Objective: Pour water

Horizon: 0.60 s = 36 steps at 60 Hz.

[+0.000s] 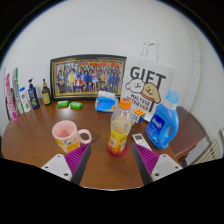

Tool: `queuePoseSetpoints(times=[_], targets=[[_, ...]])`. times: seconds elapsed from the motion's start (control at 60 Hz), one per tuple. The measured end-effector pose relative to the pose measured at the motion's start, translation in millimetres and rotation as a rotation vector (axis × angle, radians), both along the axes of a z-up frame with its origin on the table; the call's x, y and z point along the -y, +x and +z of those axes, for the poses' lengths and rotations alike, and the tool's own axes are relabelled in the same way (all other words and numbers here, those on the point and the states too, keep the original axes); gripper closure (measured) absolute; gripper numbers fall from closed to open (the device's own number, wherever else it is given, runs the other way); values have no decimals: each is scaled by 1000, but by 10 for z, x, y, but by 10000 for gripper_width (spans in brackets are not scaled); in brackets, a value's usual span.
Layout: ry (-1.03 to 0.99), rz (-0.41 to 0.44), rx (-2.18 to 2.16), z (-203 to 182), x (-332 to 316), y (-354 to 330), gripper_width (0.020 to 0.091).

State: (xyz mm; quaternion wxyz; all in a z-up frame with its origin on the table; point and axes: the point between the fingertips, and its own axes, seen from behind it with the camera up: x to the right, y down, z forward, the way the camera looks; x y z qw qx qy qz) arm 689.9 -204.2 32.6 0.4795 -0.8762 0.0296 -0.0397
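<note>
Gripper (110,160), lower centre: fingers spread, grasping nothing. Just ahead, mid-frame, a bottle (119,133); pink mug (68,135) to its left, blue jug (165,122) to its right, all on a wooden table (30,140).

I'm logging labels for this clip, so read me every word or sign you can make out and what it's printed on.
"GIFT": large letters on the white paper bag.
Smaller lines under it: too blurred to read.
Blue detergent bottle: label unreadable.
Juice bottle ahead of the open claw: label unreadable.
Framed group photo: no legible text.
</note>
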Motion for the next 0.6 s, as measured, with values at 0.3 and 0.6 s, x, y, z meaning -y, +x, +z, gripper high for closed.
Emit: queuePoseSetpoints(times=[0.3, 0.6], targets=[[53, -64, 7, 1065, 1201, -769, 252], [65, -58, -24, 1380, 1653, -1295, 251]])
